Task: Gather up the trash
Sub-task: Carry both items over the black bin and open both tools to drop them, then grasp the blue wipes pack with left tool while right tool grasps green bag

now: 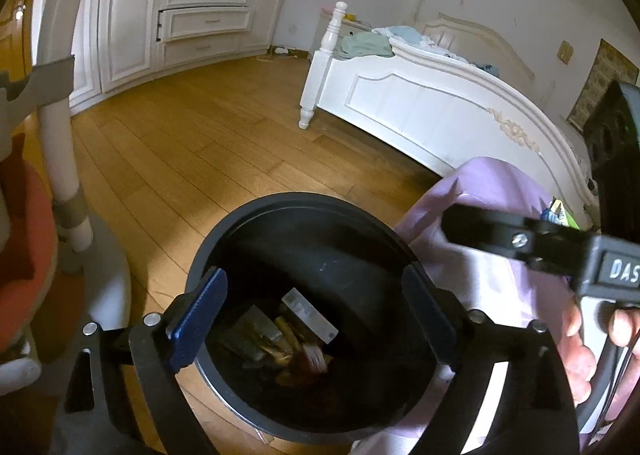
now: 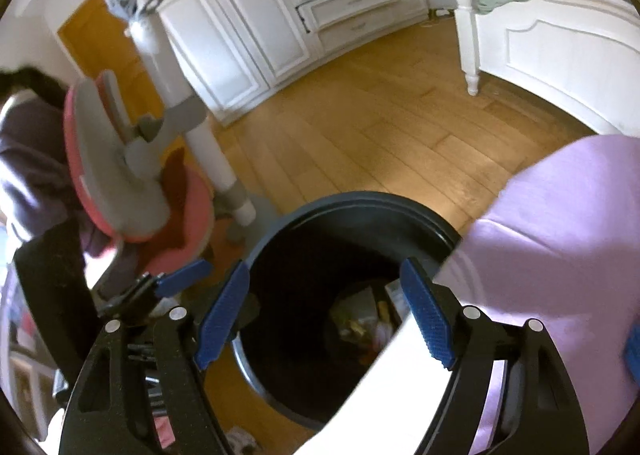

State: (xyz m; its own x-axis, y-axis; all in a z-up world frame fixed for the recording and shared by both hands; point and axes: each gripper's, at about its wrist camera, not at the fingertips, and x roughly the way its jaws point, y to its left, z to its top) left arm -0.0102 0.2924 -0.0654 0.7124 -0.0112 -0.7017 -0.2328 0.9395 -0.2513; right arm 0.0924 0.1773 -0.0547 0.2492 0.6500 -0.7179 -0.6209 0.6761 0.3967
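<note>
So both grippers are hanging right over the black trash bin [image 1: 304,223], which sits on the wood floor [image 1: 192,135] near the corner of the white bed [image 1: 420,103]. Looking down into it from the left wrist view, there's already a little pile of trash [image 1: 288,339] at the bottom: a white card or label, some crumpled wrappers, something brownish (hard to tell what exactly, it's dark in there). So my read is that at least one round of collecting is done and the stuff has landed inside.

The left gripper [image 1: 316,319] is spread wide with nothing between its blue pads [image 1: 200,315], pointing steeply down into the bin's mouth. The right gripper [image 2: 328,319] is spread too, also angled down over the bin's rim, and I don't see anything pinched in it. A white and purple surface [image 2: 560,235] cuts across the lower right of its view, right by the right-hand pad; I can't tell if it's touching it. In the left view you can also see the hand [image 1: 580,339] holding the right gripper's handle, close beside the left one.

What's left? Honestly can't say much from here. No loose trash shows on the visible floor. There's a pink and grey chair [image 2: 132,175] off to the left and some clothes on the bed, but those aren't trash. I'd guess the next thing is pulling both grippers back and looking around for more.
</note>
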